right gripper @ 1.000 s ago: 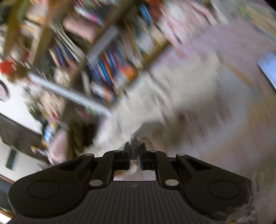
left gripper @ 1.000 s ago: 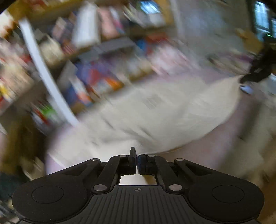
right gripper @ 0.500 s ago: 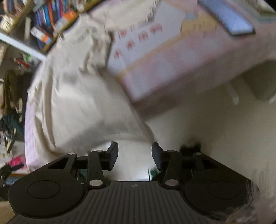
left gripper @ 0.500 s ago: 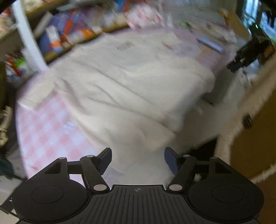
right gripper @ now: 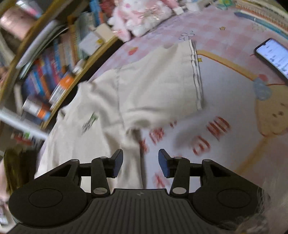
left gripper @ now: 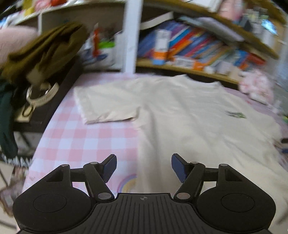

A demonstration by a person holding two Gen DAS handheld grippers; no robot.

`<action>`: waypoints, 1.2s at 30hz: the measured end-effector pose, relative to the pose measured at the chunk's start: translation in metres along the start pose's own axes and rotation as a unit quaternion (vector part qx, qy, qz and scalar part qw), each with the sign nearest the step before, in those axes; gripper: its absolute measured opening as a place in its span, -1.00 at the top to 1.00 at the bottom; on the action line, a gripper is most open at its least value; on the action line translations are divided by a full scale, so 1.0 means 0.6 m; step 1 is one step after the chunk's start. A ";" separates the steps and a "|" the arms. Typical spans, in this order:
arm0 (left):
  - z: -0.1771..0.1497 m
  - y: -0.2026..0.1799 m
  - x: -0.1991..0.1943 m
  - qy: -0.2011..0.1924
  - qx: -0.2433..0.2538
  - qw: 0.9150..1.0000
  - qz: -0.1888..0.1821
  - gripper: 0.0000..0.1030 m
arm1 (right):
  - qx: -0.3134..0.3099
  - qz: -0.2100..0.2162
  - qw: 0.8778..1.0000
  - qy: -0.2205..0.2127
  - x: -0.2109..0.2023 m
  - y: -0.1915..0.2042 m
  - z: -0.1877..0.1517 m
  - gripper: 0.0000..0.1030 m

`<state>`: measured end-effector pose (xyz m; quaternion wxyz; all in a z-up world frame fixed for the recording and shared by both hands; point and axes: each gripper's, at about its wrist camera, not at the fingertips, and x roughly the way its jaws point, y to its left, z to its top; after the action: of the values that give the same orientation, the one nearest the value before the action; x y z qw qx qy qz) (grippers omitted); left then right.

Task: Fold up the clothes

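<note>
The left gripper (left gripper: 143,167) hung with its jaws spread wide and nothing between them, just above the near hem of the cream T-shirt (left gripper: 189,117). The right gripper (right gripper: 140,162) was likewise released, its blue pads (right gripper: 117,162) apart on either side of the shirt's side edge, not touching the cloth as far as the blur allowed.

The T-shirt lay spread flat, front up, on the pink checked tablecloth (left gripper: 86,136), collar toward the bookshelf (left gripper: 198,52). One sleeve (left gripper: 106,106) lay flat toward the table's left edge; in the right wrist view the other sleeve (right gripper: 162,81) lay out over the cloth, its stitched hem facing the phone (right gripper: 273,55). A small green logo (right gripper: 89,123) sat on the chest.

Beyond the collar the bookshelf stood close to the table's far edge, crammed with coloured books, a white upright post (left gripper: 132,36) in front of it. A pink plush toy (right gripper: 138,16) sat at the far corner, near the right sleeve but apart from it. Off the table's left side, dark olive clothing (left gripper: 41,50) was heaped up.

The phone lay screen lit, well apart from the shirt. Bare printed tablecloth lay between the sleeve hem and the phone, and bare check between the left sleeve and the near left edge.
</note>
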<state>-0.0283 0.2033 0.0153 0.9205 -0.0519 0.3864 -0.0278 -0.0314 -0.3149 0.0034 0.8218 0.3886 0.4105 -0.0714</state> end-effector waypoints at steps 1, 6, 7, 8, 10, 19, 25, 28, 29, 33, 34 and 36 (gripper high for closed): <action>0.003 0.002 0.013 0.007 -0.007 1.000 0.007 -0.33 | 0.010 0.002 1.000 0.003 0.013 0.000 0.007 0.24; 0.023 0.004 0.072 0.038 -0.028 0.998 0.048 -0.27 | 0.040 0.009 0.999 0.027 0.065 0.010 0.035 0.58; 0.025 0.003 0.078 0.042 -0.035 0.997 0.049 -0.23 | 0.038 -0.001 0.999 0.025 0.071 0.010 0.041 0.77; 0.027 0.003 0.085 0.046 -0.043 0.997 0.049 -0.16 | 0.037 -0.012 0.999 0.023 0.078 0.010 0.047 0.89; 0.030 -0.003 0.095 0.053 -0.054 0.996 0.048 0.22 | 0.022 -0.026 0.999 0.007 0.085 0.010 0.065 0.91; 0.037 -0.078 0.123 0.058 -0.042 0.997 0.023 0.40 | -0.053 -0.053 0.997 -0.025 0.139 0.010 0.185 0.94; 0.049 -0.080 0.132 0.054 -0.048 0.997 0.027 0.42 | -0.095 -0.057 0.993 -0.029 0.172 0.029 0.217 0.94; 0.054 -0.072 0.130 0.055 -0.061 0.996 0.018 0.36 | -0.104 -0.051 0.993 -0.026 0.165 0.023 0.206 0.93; 0.058 -0.066 0.130 0.054 -0.076 0.996 0.011 0.35 | -0.104 -0.047 0.993 -0.025 0.159 0.018 0.201 0.93; 0.064 -0.026 0.133 0.035 -0.187 0.981 -0.020 0.18 | -0.122 -0.038 0.992 -0.019 0.129 0.012 0.181 0.34; 0.065 -0.018 0.135 0.030 -0.214 0.976 -0.028 0.18 | -0.130 -0.039 0.991 -0.018 0.121 0.012 0.174 0.16; 0.067 -0.007 0.144 0.023 -0.262 0.964 -0.039 0.18 | -0.150 -0.045 0.988 -0.014 0.104 0.015 0.156 0.17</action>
<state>0.0609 0.1942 -0.0174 0.8641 -0.3053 0.3985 0.0371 0.0712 -0.3612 -0.0034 0.8724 0.2411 0.4219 -0.0521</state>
